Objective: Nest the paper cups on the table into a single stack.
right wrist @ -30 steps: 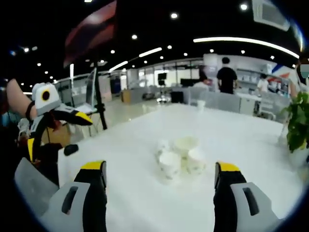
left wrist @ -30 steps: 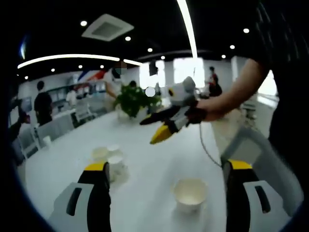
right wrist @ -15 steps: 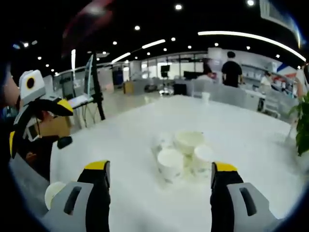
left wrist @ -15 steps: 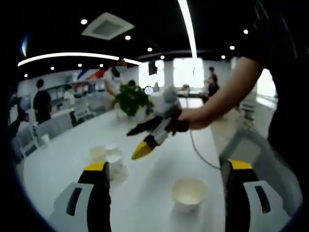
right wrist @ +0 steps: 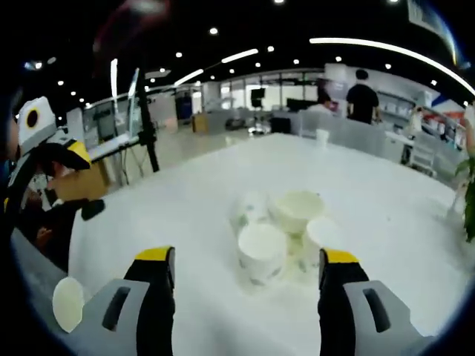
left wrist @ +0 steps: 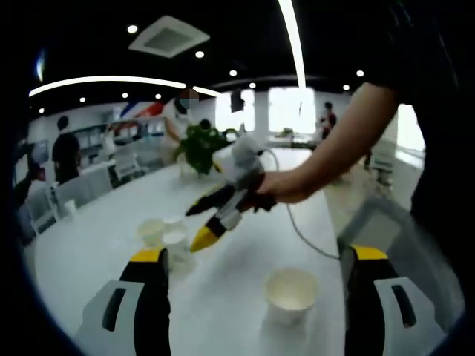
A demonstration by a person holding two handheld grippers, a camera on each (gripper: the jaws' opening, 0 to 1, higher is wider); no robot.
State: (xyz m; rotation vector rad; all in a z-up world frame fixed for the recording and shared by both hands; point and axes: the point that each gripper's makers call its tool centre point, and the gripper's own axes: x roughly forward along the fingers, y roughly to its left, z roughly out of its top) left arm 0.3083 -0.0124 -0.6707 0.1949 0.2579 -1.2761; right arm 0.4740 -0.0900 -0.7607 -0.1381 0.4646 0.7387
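Observation:
Several white paper cups [right wrist: 261,252] stand bunched on the white table [right wrist: 185,200], one of them lying on its side. My right gripper [right wrist: 247,256] hovers open just short of them, the nearest cup between and a little beyond its yellow-tipped jaws. In the left gripper view the same bunch [left wrist: 165,237] sits left of centre, with the right gripper [left wrist: 194,226] and the person's hand close above it. A lone cup [left wrist: 291,293] stands upright between the jaws of my open left gripper [left wrist: 258,254]. That cup [right wrist: 68,302] also appears at the lower left of the right gripper view.
A potted plant [left wrist: 200,148] stands on the far end of the table. A cable [left wrist: 297,230] trails from the right gripper across the table. Chairs and people are in the room beyond. My left gripper [right wrist: 83,182] shows at the left of the right gripper view.
My right gripper has moved down and toward the bunched cups, which now look larger and closer in its view. The left gripper has stayed over the lone cup.

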